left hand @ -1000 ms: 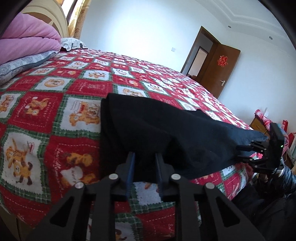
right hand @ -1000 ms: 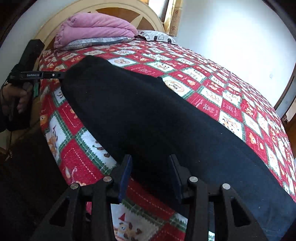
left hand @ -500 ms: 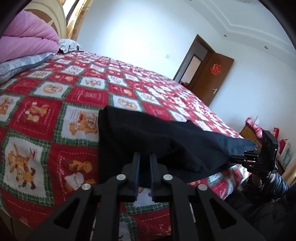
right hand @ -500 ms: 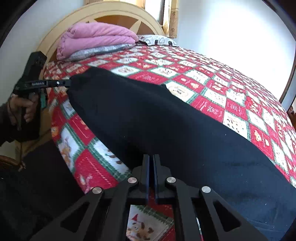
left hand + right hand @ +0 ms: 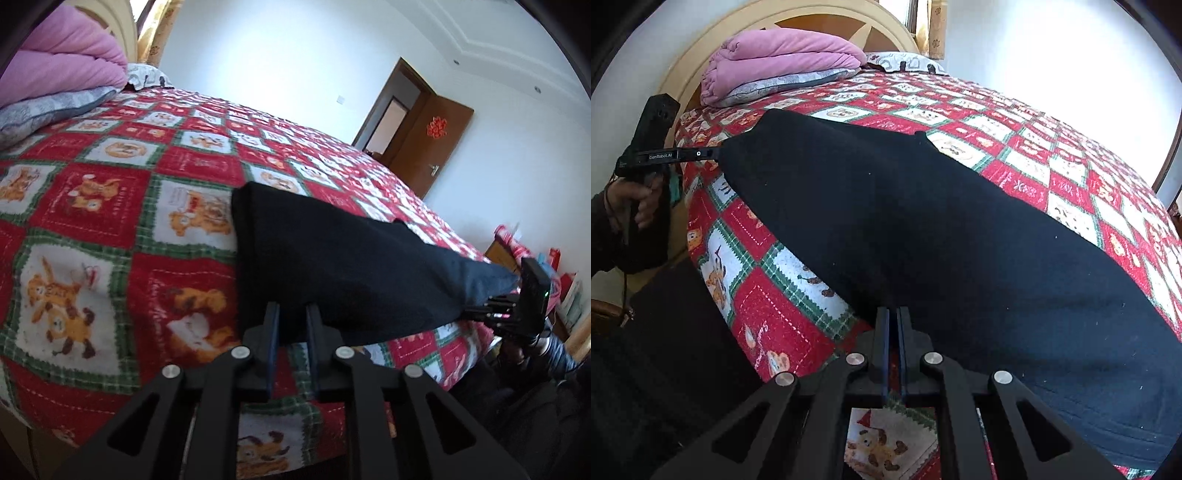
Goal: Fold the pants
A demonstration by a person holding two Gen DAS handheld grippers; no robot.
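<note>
I have the black pants (image 5: 923,229) stretched along the near edge of the bed (image 5: 110,206), lying on its red patchwork cover, one end in front of each of my tools. My right tool (image 5: 894,314) is pressed shut on the near hem of the wider end; its jaws meet with the dark cloth at their tips. My left tool (image 5: 291,310) is at the other, narrower end, and its jaws are opening a little: there is a slim gap between them with the cloth edge in it, though I cannot tell whether the pads press on it.

The long axis of the pants runs straight from one tool to the other, side to side across my front. So, as I judge it, the fold turns on carrying one end along that line to meet the other, and the right tool, with the firmer hold, looks better placed to lead.
</note>
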